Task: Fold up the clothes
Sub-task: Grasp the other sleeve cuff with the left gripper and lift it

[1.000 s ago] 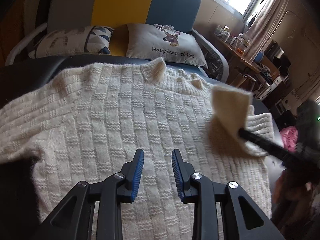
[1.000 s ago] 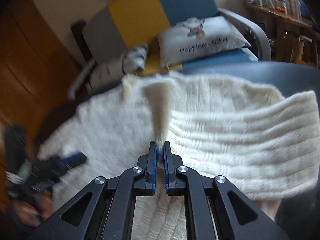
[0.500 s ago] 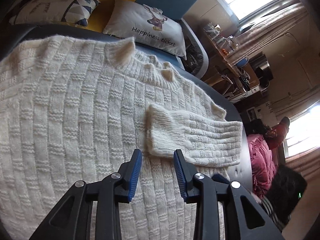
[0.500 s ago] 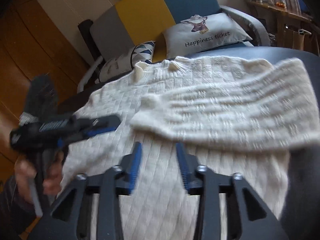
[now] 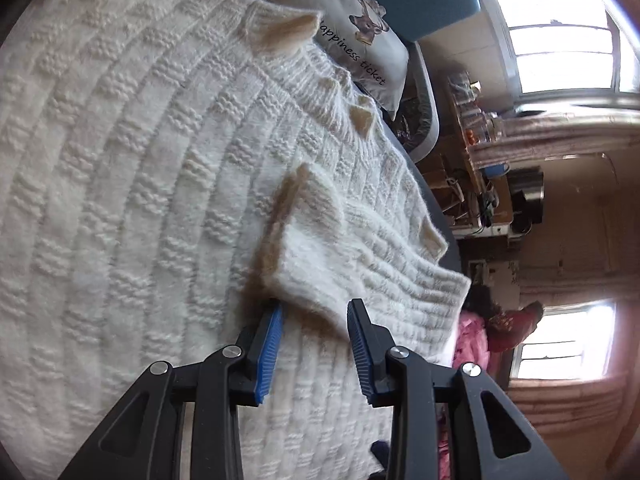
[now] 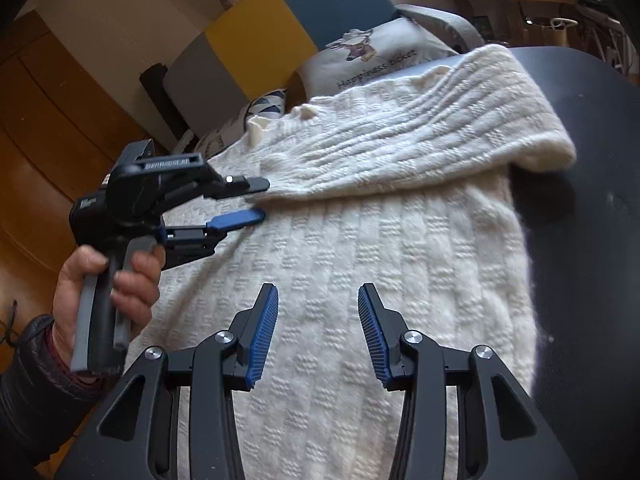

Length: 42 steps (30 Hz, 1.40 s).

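Both tools tilt downward, spread and pinching nothing: left tool [image 5: 314, 312] at the sleeve [image 5: 360, 264] cuff, right tool [image 6: 318, 292] above the sweater [image 6: 360, 280].

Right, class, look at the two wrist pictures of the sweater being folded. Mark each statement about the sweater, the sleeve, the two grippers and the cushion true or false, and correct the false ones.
1. The cream sweater lies spread flat on a dark surface. True.
2. One sleeve is folded across the sweater's body. True.
3. The right gripper is shut on the sleeve. False: its jaws stand open over the sweater's body, with nothing between them.
4. The left gripper is open, at the sleeve's cuff. True.
5. The cushion behind the collar is plain. False: it carries a deer picture and writing.
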{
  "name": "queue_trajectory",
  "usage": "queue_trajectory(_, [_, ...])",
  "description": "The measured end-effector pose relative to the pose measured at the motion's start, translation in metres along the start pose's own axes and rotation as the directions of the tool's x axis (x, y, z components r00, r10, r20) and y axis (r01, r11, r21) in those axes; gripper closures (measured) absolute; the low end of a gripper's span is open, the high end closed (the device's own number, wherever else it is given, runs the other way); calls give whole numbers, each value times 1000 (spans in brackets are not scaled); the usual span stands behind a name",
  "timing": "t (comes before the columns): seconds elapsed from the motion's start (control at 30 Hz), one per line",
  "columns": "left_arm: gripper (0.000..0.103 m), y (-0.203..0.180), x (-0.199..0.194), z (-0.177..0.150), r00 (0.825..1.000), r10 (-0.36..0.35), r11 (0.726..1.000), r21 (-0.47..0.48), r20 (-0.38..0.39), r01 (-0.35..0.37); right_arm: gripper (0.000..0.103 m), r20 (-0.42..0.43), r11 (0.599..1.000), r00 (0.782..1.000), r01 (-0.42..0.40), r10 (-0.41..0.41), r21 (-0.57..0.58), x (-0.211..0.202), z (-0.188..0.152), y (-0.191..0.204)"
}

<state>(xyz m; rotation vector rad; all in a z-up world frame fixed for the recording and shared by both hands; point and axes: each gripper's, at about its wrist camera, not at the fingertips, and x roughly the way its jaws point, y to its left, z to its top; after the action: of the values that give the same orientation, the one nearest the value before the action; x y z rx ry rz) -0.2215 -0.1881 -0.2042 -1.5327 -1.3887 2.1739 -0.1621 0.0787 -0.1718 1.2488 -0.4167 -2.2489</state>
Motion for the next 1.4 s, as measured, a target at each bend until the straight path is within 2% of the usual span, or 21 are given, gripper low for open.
queue_trajectory(0.2, [73, -3, 12, 3, 998, -17, 996, -88, 67, 23, 58, -2, 999, 999, 42, -42, -26, -4, -9, -6])
queue_trajectory(0.27, [88, -9, 11, 1, 995, 12, 999, -54, 99, -6, 58, -5, 999, 999, 45, -45, -5, -4, -13, -13])
queue_trajectory(0.33, [97, -18, 7, -3, 991, 27, 1000, -5, 129, -27, 58, 2, 998, 999, 45, -45, 34, -6, -17, -21])
queue_trajectory(0.43, [97, -37, -6, -6, 986, 34, 994, 94, 165, -50, 58, 20, 996, 998, 50, -52, 76, -12, -19, -31])
queue_trajectory(0.53, [97, -69, -22, -8, 982, -4, 979, 203, 189, -35, 58, 41, 992, 997, 57, -61, 110, -19, -20, -39])
queue_trajectory(0.7, [97, -130, -47, -9, 976, -78, 929, 371, 205, -4, 58, 92, 981, 984, 137, -151, 137, -37, -18, -50])
queue_trajectory(0.73, [97, -141, -51, -10, 975, -91, 918, 396, 205, 2, 56, 99, 977, 982, 142, -159, 159, -40, -17, -55])
queue_trajectory(0.8, [97, -166, -57, -11, 973, -116, 895, 445, 200, 15, 44, 122, 970, 979, 136, -163, 200, -47, -14, -65])
queue_trajectory(0.87, [97, -189, -60, -12, 973, -135, 877, 479, 189, 29, 44, 150, 964, 975, 127, -165, 235, -53, -10, -75])
queue_trajectory(0.97, [98, -225, -60, -15, 970, -173, 852, 521, 171, 60, 44, 219, 978, 963, 122, -158, 171, -62, 0, -75])
queue_trajectory(1.07, [98, -264, -63, -20, 967, -198, 809, 584, 163, 67, 44, 278, 986, 946, 154, -166, 68, -65, 9, -66])
queue_trajectory(1.13, [98, -290, -61, -25, 965, -205, 777, 626, 161, 61, 44, 278, 988, 948, 139, -154, 73, -59, 16, -70])
queue_trajectory(1.2, [98, -311, -58, -31, 966, -206, 753, 656, 155, 56, 47, 277, 983, 951, 98, -139, 154, -54, 20, -84])
queue_trajectory(1.23, [98, -318, -56, -33, 967, -209, 749, 660, 146, 62, 50, 280, 977, 951, 71, -127, 201, -51, 23, -92])
queue_trajectory(1.27, [98, -326, -54, -34, 967, -216, 745, 663, 135, 74, 54, 280, 966, 951, 59, -131, 251, -47, 25, -100])
queue_trajectory(1.33, [98, -339, -54, -37, 963, -236, 734, 673, 127, 91, 54, 277, 937, 950, 38, -141, 348, -40, 28, -116])
queue_trajectory(1.4, [98, -350, -57, -39, 959, -260, 723, 681, 116, 114, 54, 282, 908, 952, -14, -115, 419, -31, 31, -131])
